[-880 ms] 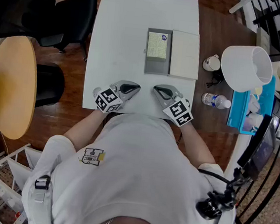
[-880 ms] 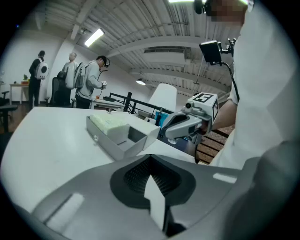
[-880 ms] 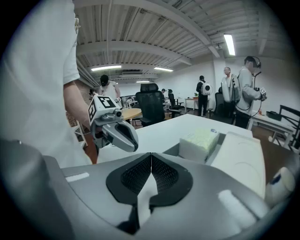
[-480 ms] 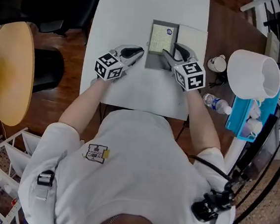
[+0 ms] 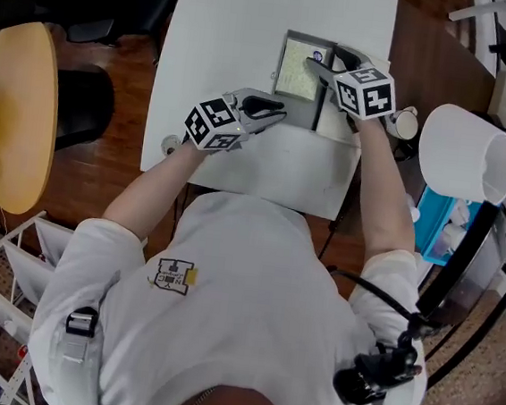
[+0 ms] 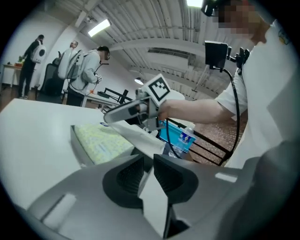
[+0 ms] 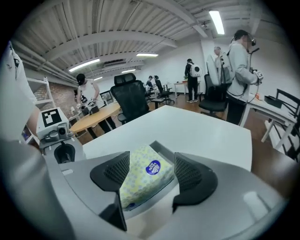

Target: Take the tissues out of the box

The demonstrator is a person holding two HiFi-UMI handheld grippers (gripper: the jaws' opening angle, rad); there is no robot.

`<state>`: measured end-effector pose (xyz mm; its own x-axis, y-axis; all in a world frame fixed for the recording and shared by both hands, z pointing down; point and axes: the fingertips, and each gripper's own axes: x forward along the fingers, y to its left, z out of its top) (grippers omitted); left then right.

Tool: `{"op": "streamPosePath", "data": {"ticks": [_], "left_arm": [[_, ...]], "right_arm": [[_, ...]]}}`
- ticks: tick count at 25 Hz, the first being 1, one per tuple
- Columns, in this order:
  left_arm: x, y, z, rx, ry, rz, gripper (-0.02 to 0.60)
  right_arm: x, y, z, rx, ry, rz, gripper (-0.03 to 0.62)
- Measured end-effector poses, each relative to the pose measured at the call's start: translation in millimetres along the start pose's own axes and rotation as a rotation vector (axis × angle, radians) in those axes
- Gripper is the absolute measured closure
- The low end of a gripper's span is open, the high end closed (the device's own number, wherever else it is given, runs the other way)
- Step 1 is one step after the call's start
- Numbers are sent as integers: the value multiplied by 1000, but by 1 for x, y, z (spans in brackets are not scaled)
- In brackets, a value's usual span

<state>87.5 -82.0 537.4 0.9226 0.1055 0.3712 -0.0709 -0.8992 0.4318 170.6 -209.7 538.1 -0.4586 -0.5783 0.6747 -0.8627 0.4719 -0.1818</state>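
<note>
Tissues (image 5: 295,71), a soft, light, crushable pack inside the box (image 5: 300,112), seem best pinched across their long sides, which the half-open right gripper (image 7: 149,171) straddles; the left gripper (image 6: 148,168), beside the box, is nearly closed and empty.

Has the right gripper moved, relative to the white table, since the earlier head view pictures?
Yes. The right gripper went from the white rectangular table's near edge forward to the open grey box, above the yellow-patterned tissue pack.
</note>
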Motion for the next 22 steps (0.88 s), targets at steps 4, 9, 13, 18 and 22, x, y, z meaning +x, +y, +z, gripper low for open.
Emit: {"op": "streamPosePath", "data": {"ticks": [4,9,13,18,22], "left_arm": [[28,-20,-15,-51,70,-50,541],[49,-3,-25,-322,146,40,541],[51,4,-22,-475,140,53,541],[54,-6,-22,-588,141,-20,541],[56,-19,-26,-599,152,-65,541]], "right_arm": [[15,3,-4,-116,119,128,281],[22,16,-11,-305,302,359,184],[19,31,-19,-462,416,508,112],[23,32,-36,-527,526,588,80],[29,43,-50,-578,617,628,5]]}}
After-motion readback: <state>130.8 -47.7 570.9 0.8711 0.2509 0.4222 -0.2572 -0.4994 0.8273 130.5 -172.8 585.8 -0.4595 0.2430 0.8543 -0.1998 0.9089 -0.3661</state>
